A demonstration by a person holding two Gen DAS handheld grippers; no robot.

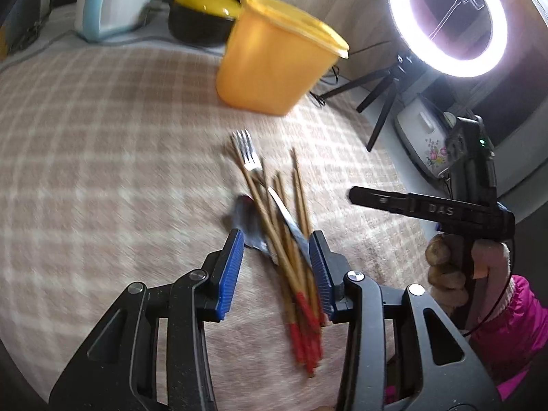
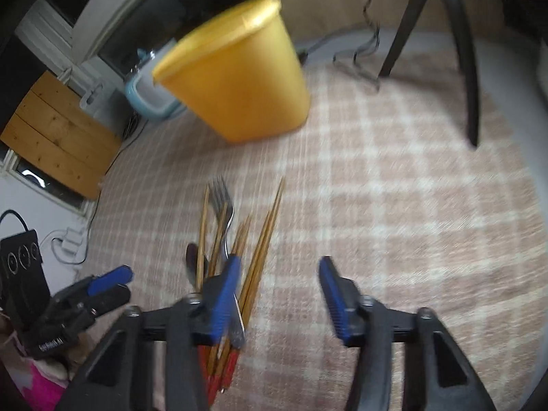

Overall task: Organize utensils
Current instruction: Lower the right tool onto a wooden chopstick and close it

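On the beige checked cloth-covered desk (image 1: 102, 120), red-tipped bamboo chopsticks (image 1: 291, 250) lie blurred between the left gripper (image 1: 277, 267)'s parted fingers; the right gripper (image 2: 277, 294), marked "DAS", gapes empty.

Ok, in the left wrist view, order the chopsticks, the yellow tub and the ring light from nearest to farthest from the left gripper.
1. Chopsticks: lying between the left gripper's blue pads.
2. Yellow tub: farther back on the checked cloth, slightly left of centre.
3. Ring light: farthest, upper right, beyond the cloth's edge.

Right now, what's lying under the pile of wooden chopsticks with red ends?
Under the red-ended wooden chopsticks lie a silver metal fork, a knife blade and a spoon. Their handles are covered, so more utensils could be hidden.
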